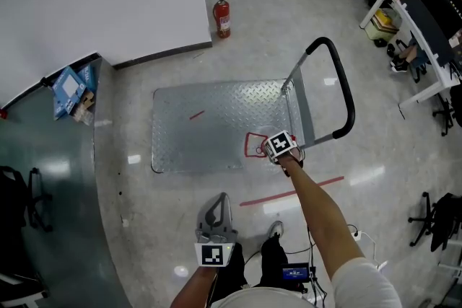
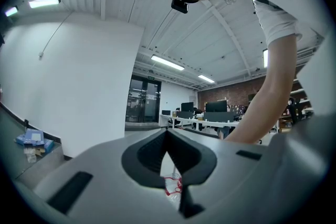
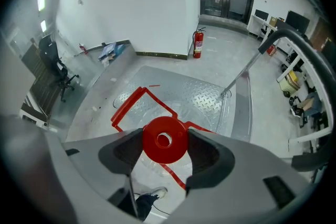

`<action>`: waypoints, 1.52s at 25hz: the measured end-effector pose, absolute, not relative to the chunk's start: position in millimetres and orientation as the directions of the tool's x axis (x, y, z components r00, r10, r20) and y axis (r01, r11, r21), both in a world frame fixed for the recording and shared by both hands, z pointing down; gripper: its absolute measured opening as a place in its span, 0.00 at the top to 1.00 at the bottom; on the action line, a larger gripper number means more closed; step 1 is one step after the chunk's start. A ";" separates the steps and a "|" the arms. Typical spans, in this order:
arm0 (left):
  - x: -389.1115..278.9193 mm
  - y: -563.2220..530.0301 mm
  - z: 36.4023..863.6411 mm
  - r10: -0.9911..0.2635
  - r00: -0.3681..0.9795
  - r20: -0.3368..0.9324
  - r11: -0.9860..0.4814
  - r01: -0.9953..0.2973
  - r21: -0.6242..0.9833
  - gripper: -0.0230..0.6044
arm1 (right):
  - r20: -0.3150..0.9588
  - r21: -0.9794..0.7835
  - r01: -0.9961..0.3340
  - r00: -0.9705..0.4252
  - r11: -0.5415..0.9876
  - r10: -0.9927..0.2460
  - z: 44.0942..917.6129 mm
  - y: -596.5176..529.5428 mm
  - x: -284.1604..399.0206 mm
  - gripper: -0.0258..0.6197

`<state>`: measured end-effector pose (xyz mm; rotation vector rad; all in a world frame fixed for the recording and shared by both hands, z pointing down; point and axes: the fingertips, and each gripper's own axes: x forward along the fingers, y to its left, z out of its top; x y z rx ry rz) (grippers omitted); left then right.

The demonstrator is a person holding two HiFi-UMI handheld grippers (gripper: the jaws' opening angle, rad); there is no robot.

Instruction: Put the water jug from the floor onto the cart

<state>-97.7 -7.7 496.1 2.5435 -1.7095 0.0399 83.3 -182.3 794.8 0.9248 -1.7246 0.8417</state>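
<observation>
A clear water jug with a red cap (image 3: 163, 139) and a thin red handle frame (image 1: 255, 144) hangs at the near right corner of the cart (image 1: 209, 122). My right gripper (image 3: 164, 145) is shut on the jug's red cap, its marker cube (image 1: 280, 144) directly above the jug. I cannot tell whether the jug's bottom touches the diamond-plate deck (image 3: 205, 97). My left gripper (image 1: 216, 204) is held close to the body, pointing up and away, shut with nothing in it. In the left gripper view its jaws meet in the middle, and a bit of the red jug handle (image 2: 173, 184) shows behind them.
The cart's black push handle (image 1: 343, 86) rises at its right end. A red fire extinguisher (image 1: 223, 16) stands by the white wall. Blue boxes (image 1: 70, 90) lie at the left. A red tape line (image 1: 289, 192) crosses the floor near my shoe (image 1: 276, 229). Desks and chairs line the right.
</observation>
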 end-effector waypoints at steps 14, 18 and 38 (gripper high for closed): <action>-92.7 -13.6 504.1 -0.919 0.384 0.093 -0.381 -0.923 0.055 0.96 | 0.953 -0.105 -0.863 -0.229 0.494 -0.199 810.5 -197.6 86.9 0.54; -96.4 -13.5 505.2 -0.918 0.385 0.096 -0.383 -0.923 0.046 0.96 | 0.951 -0.109 -0.864 -0.234 0.491 -0.202 819.0 -197.2 87.8 0.54; -102.1 -3.9 506.2 -0.923 0.374 0.092 -0.372 -0.927 0.046 0.96 | 0.949 -0.095 -0.866 -0.228 0.490 -0.219 817.3 -196.8 93.3 0.54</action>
